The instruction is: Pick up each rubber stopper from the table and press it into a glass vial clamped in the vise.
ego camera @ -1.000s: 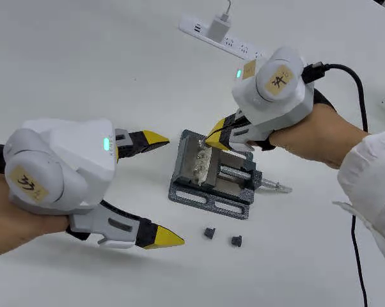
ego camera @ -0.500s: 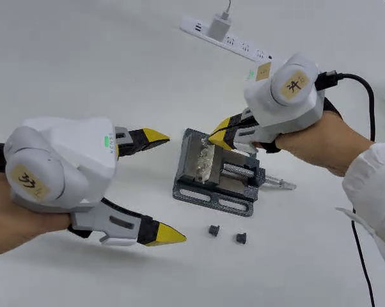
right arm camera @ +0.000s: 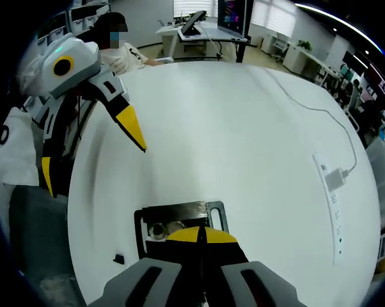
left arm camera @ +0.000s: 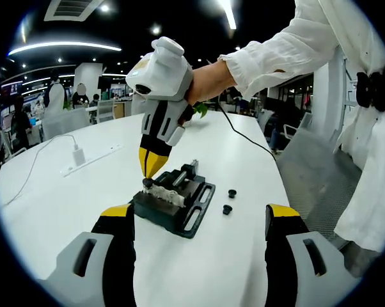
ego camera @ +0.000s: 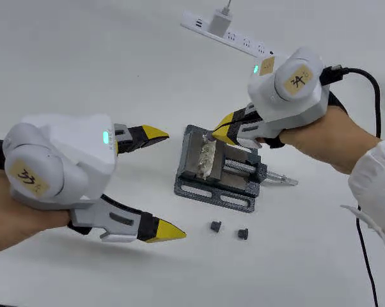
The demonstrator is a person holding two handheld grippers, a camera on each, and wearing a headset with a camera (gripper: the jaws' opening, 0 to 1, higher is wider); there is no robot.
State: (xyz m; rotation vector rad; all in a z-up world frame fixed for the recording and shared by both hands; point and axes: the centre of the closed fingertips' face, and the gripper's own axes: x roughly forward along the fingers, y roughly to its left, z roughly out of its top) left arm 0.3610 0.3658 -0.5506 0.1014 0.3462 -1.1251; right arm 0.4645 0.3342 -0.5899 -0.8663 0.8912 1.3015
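1. A white bench is shown carrying all the work, seen from above in the head view.
2. The left gripper is held low at the near left. Its yellow-tipped fingers are spread wide apart with nothing between them, pointed toward the vise from well apart.
3. The right gripper is held from the far right, angled down over the far end of the vise. Its fingers are pressed together, with the yellow tips just above the vials. In the left gripper view a small dark piece is seen right at those tips, on top of the vials; whether it is gripped cannot be told.
4. A dark metal vise is set on the bench between the two grippers, its screw handle pointing to the right.
5. A white power strip is laid along the far edge of the bench, with a charger plugged into it.
6. Pale glass vials are clamped in a row between the vise's jaws.
7. Two black rubber stoppers are left loose on the bench just in front of the vise, near each other but apart.
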